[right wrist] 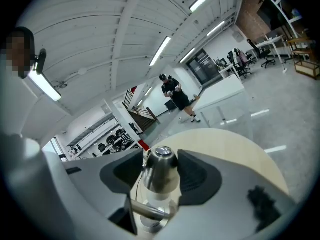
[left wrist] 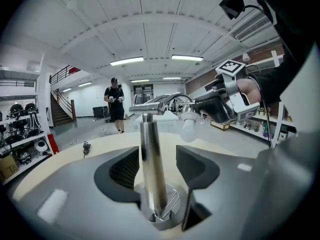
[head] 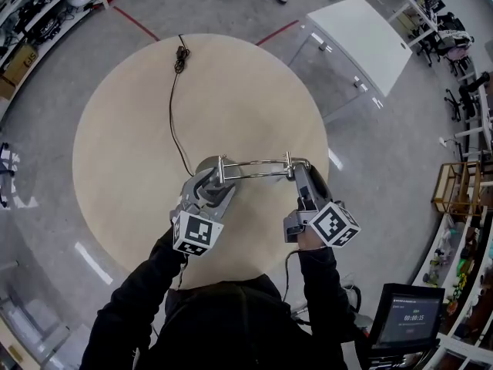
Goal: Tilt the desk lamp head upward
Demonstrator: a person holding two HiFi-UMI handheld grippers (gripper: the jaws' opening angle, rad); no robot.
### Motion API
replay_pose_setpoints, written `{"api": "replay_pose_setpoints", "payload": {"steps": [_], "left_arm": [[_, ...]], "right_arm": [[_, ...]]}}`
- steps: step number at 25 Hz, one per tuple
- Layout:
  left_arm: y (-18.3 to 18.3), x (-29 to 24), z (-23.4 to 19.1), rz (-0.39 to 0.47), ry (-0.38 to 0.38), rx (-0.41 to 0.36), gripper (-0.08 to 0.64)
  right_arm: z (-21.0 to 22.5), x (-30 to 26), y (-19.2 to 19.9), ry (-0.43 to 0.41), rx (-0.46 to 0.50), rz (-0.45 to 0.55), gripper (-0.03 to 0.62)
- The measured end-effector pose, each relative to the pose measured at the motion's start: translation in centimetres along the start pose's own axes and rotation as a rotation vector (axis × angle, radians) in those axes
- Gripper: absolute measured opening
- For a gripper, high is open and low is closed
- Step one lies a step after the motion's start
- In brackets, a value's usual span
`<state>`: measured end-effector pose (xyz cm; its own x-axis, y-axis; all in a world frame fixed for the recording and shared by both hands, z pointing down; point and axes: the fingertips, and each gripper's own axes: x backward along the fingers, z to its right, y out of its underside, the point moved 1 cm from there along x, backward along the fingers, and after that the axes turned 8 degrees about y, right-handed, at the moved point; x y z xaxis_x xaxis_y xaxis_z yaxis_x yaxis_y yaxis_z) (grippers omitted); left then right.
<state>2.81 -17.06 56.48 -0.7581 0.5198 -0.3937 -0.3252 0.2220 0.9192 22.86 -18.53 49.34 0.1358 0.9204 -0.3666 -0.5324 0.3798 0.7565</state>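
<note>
A chrome desk lamp stands near the front of the round beige table [head: 139, 129]. Its base [head: 208, 165] carries an upright post [left wrist: 151, 169], and a thin arm [head: 258, 168] runs right to the lamp head [head: 299, 176]. My left gripper [head: 208, 183] is open around the post just above the base [left wrist: 162, 214]; a gap shows beside the post. My right gripper [head: 306, 187] is shut on the lamp head [right wrist: 160, 171], one pad against each side of the chrome cap. The left gripper view shows the white bulb [left wrist: 189, 128] beside the right gripper [left wrist: 220, 104].
The lamp's black cord [head: 176, 122] trails across the table to its far edge. Beyond the table stand a white desk [head: 358, 41] and shelving on the right. A monitor [head: 404, 314] is at the lower right. A person [left wrist: 115, 104] stands far off on the floor.
</note>
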Motion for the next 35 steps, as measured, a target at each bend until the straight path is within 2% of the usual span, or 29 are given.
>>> {"api": "replay_pose_setpoints", "payload": {"steps": [5, 7, 14, 22, 27, 35], "left_arm": [[-0.6, 0.0, -1.7, 0.012, -0.020, 0.130, 0.214], [-1.2, 0.3, -2.3, 0.022, -0.023, 0.150, 0.199], [-1.5, 0.1, -1.5, 0.021, -0.042, 0.121, 0.120], [-1.0, 0.4, -1.8, 0.024, -0.048, 0.111, 0.118], [-1.3, 1.0, -1.2, -0.027, -0.065, 0.031, 0.119], [-1.4, 0.8, -1.0, -0.042, -0.088, 0.031, 0.118]], "right_arm": [[0.2, -0.3, 0.2, 0.006, -0.007, -0.012, 0.222], [0.2, -0.3, 0.1, 0.006, -0.005, -0.009, 0.222], [1.0, -0.7, 0.4, 0.023, -0.009, -0.018, 0.222], [0.0, -0.8, 0.7, 0.026, 0.015, -0.029, 0.222], [-0.7, 0.2, 0.4, 0.014, 0.051, -0.028, 0.221], [-2.0, 1.2, -1.5, 0.012, 0.133, 0.020, 0.221]]}}
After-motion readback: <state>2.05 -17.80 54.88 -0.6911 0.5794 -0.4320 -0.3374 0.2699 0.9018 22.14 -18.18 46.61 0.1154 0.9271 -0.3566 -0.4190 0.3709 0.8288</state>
